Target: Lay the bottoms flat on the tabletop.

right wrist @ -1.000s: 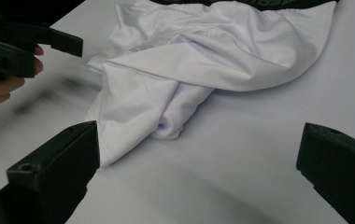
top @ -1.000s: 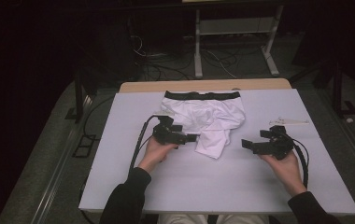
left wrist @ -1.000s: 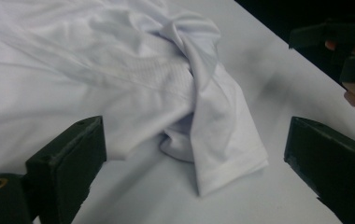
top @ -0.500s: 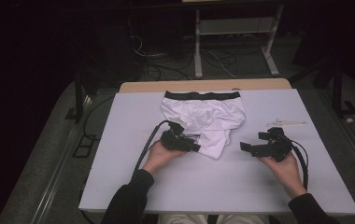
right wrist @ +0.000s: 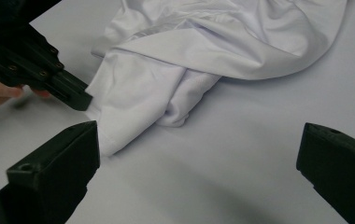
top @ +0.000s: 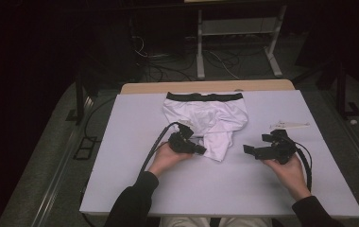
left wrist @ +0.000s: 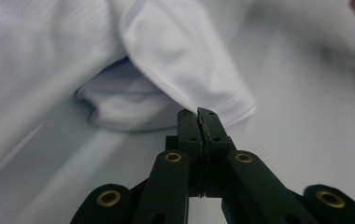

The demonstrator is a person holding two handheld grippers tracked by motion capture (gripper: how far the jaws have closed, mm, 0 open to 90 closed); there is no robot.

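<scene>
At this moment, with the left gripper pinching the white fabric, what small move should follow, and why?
Probably draw the left gripper back and outward to unfold the bunched leg of the underwear. Its jaws are shut on the hem, and the cloth there lies folded over itself. The right gripper is open and apart from the cloth, free to take another edge.

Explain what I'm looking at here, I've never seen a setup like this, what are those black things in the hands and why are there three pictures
A person sits at a table and holds a black two-jaw tool in each hand. One picture comes from a camera above the table; the other two come from cameras riding on each tool, looking along its jaws.

On the table lies a pair of white briefs with a black waistband. Near the far right lies a small pale item, too small to tell what it is.

The left tool is shut, pinching the hem of the briefs. The right tool is wide open, pointed at the cloth but holding nothing.
</scene>
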